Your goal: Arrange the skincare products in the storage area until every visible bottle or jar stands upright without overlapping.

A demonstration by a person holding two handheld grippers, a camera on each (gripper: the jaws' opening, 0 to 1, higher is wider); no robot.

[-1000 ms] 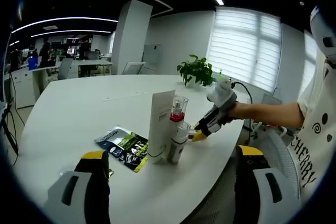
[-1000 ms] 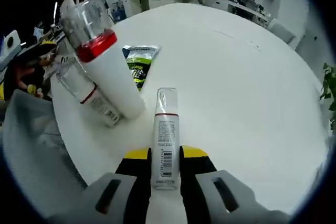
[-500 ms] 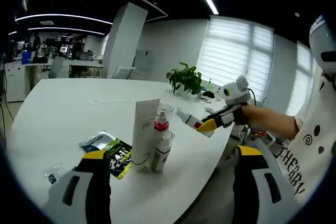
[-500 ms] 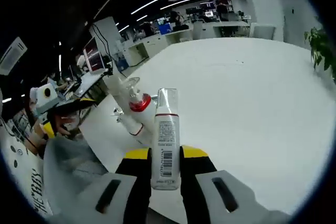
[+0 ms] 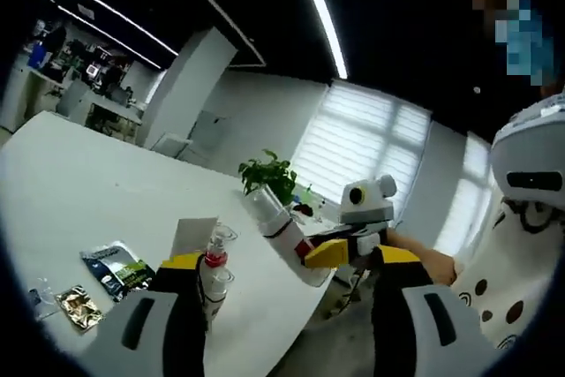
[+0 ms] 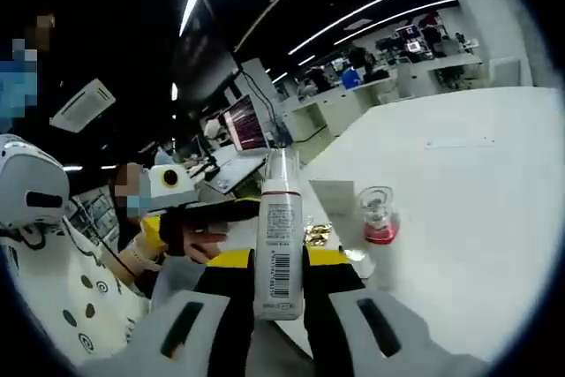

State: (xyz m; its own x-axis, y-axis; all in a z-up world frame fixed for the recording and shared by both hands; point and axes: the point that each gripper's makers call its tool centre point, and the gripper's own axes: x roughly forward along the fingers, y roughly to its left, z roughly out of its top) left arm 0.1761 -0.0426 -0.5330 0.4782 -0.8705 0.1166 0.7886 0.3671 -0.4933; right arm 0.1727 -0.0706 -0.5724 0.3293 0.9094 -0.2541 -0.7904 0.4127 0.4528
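In the right gripper view we see the right gripper (image 6: 278, 282) clamped on a white bottle (image 6: 279, 240) that runs lengthwise between its jaws, clear cap away from the camera. In the left gripper view the left gripper (image 5: 281, 299) stands with jaws spread, grasping nothing; a red-collared pump bottle (image 5: 214, 273) stands upright on the white table (image 5: 71, 196), seemingly touching the left jaw.

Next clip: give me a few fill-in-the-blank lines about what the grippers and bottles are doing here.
1. The right gripper is shut on a white ____.
2. The held bottle has a ____ cap.
3. On the table, the pump bottle has a ____ collar.
4. Behind the table stands a green ____.

Missing words: bottle; clear; red; plant
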